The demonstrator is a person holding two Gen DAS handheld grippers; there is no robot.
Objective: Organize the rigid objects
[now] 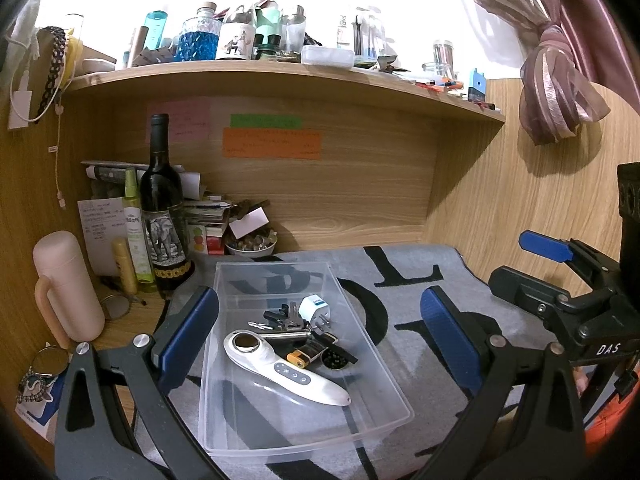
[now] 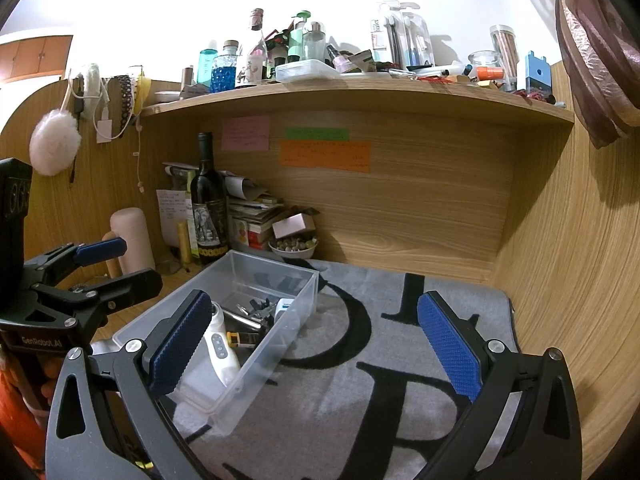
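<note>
A wooden desk (image 1: 120, 328) carries a grey lettered mat (image 1: 420, 300) ahead of the grippers (clear bin (image 1: 224, 400) resting on it), wine bottle (image 1: 162, 200) and pink flask (image 1: 64, 284) beyond-left

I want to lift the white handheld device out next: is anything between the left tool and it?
Nothing visible. The left tool is open above the clear bin, and the white handheld device lies on top, its handle end free; only its head touches the pile of small items.
</note>
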